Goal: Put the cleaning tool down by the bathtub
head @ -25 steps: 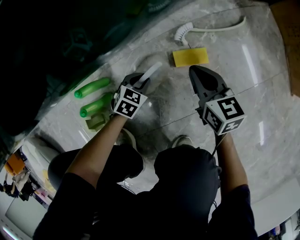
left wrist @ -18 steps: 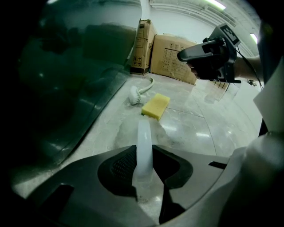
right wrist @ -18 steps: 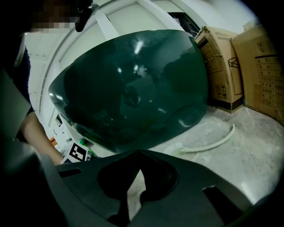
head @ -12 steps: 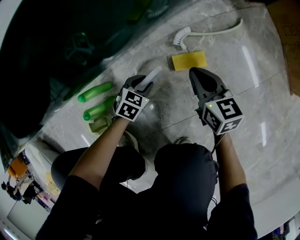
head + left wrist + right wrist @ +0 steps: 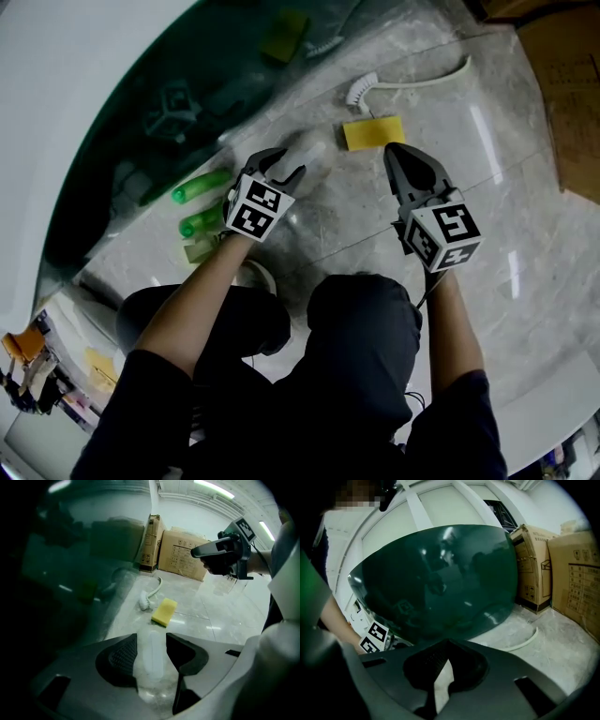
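The cleaning tool [image 5: 310, 149], a pale translucent handle, lies on the marble floor beside the dark green bathtub [image 5: 141, 112]. My left gripper [image 5: 289, 165] straddles its near end; the jaws are opening and the pads stand off the handle on both sides. In the left gripper view the handle [image 5: 153, 660] runs between the two spread fingers of that gripper [image 5: 151, 639]. My right gripper [image 5: 394, 155] hovers to the right of it, above the floor, shut with nothing in it. Its fingertips meet in the right gripper view [image 5: 447, 641].
A yellow sponge [image 5: 373, 133] and a white long-handled brush [image 5: 412, 82] lie just beyond the grippers. Two green bottles [image 5: 202, 186] lie left of the left gripper along the tub. Cardboard boxes [image 5: 185, 552] stand at the far wall. The person's knees are below.
The left jaws have spread apart and let go of the pale handle, which has sunk from a raised tilt onto the floor. The right gripper has hardly moved.
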{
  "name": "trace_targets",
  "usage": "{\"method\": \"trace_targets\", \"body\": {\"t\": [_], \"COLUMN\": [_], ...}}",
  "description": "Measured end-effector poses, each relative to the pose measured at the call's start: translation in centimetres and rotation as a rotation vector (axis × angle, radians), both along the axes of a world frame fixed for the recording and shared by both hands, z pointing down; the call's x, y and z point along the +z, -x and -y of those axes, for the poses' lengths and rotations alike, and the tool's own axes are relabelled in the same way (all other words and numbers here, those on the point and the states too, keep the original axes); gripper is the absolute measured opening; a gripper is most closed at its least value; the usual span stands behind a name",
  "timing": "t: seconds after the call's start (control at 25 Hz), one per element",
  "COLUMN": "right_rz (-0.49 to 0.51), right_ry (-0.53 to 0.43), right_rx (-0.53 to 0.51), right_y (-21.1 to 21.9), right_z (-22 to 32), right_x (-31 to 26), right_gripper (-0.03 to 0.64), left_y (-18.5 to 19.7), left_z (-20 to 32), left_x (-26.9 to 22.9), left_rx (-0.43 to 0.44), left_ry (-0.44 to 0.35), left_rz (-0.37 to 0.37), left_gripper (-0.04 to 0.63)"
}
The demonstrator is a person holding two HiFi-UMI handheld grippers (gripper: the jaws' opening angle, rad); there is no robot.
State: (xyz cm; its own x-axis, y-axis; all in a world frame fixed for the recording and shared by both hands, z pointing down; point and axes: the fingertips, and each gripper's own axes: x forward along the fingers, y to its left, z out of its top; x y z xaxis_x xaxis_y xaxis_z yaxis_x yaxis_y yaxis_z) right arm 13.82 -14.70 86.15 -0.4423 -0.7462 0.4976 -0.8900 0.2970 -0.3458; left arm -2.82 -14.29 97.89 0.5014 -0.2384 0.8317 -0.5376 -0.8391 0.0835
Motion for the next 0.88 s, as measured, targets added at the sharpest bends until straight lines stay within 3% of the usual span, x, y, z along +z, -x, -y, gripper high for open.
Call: {"method": "trace_targets", "body": {"t": [0.4,0.88], "right_rz": [-0.063,-0.047], "right_ry": [0.027,-0.030], "right_rx": [0.005,-0.046], "right_y": [1.2,4.5], "right_z": [-2.1,-5.4], "right_x": [-12.2,-34.9], "right_gripper": [0.005,0.005], "left_y": [3.1,3.5], "left_z": [-1.3,-4.1], "left_x": [-12.9,-39.3], "left_rx": [0.034,-0.002], "left_ry": [-0.053,-0.179], "left_rz": [0.014,-0.100], "left_gripper": [0.210,0.209]}}
